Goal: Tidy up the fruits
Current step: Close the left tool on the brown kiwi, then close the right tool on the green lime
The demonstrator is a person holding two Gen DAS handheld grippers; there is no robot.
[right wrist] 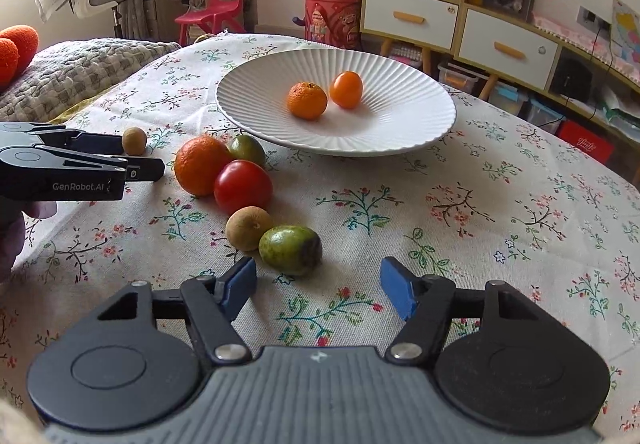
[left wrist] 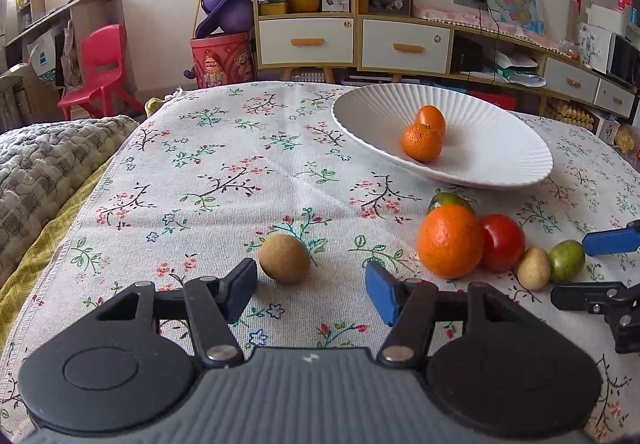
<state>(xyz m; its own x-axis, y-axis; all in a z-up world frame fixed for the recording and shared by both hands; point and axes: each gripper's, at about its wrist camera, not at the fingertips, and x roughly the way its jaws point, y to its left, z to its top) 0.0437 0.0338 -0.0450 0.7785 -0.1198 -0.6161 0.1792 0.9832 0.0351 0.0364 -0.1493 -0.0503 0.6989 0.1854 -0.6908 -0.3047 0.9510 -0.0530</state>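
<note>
A: We see both tongs spread wide, gripping nothing — the left tongs point(left wrist: 311, 294) sit low over the desk point(left wrist: 224, 172) with a small brown fruit point(left wrist: 284, 258) just beyond the fingertips.

B: And the right tongs point(right wrist: 318, 290) face a green fruit point(right wrist: 290, 249), which touches a second brown fruit point(right wrist: 249, 228) on its far left.

A: Behind those we find a red tomato point(right wrist: 242, 187), a large orange point(right wrist: 199, 165) and another greenish fruit point(right wrist: 247, 149), bunched together near the white plate point(right wrist: 400, 124).

B: The plate holds two fruits side by side — a mandarin point(right wrist: 307, 100) and a smooth orange fruit point(right wrist: 346, 89).
</note>
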